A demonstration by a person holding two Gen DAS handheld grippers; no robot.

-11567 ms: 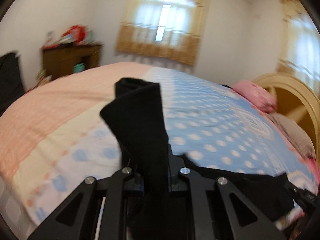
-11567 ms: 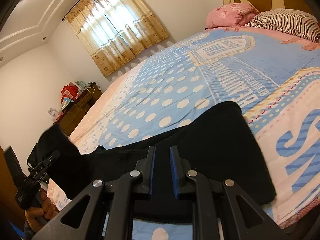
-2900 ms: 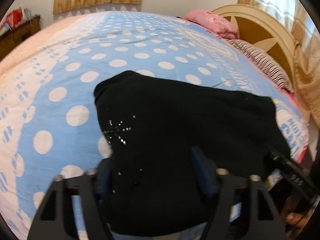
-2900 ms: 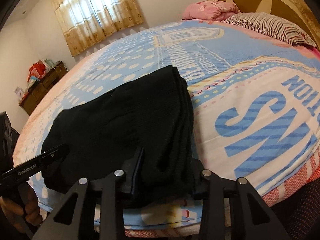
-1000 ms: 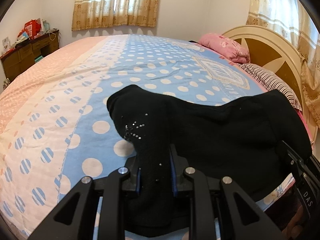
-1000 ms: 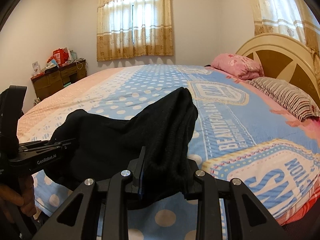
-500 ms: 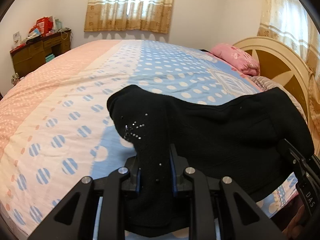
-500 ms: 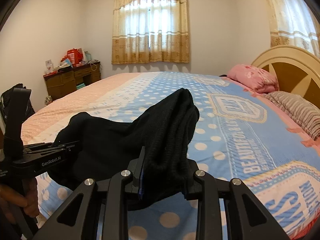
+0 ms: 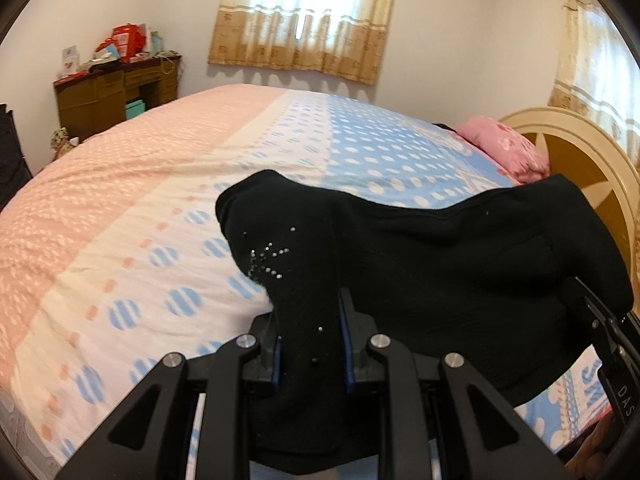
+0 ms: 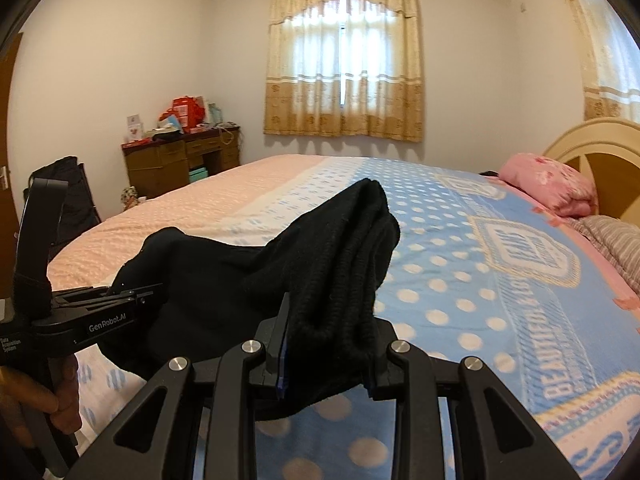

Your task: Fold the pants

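The folded black pants (image 9: 440,272) hang above the bed, held at both ends. My left gripper (image 9: 310,332) is shut on the end with small rhinestones. My right gripper (image 10: 326,340) is shut on the other, thicker layered end of the pants (image 10: 344,252). In the right wrist view the left gripper's body (image 10: 104,308) shows at the left, held by a hand (image 10: 60,392). The right gripper's arm (image 9: 608,340) shows at the right edge of the left wrist view. The cloth sags between the two grips.
The bed (image 9: 120,208) has a pink, white and blue dotted cover (image 10: 460,280). A pink pillow (image 10: 552,184) and a striped one (image 10: 616,244) lie by the cream headboard (image 9: 580,148). A wooden desk (image 10: 180,160) with clutter stands by the far wall, a dark bag (image 10: 76,192) to its left.
Both grippers carried the pants, still gripped, across the bed toward the pink side and a little higher. The views swung left, bringing the desk and wall more into sight.
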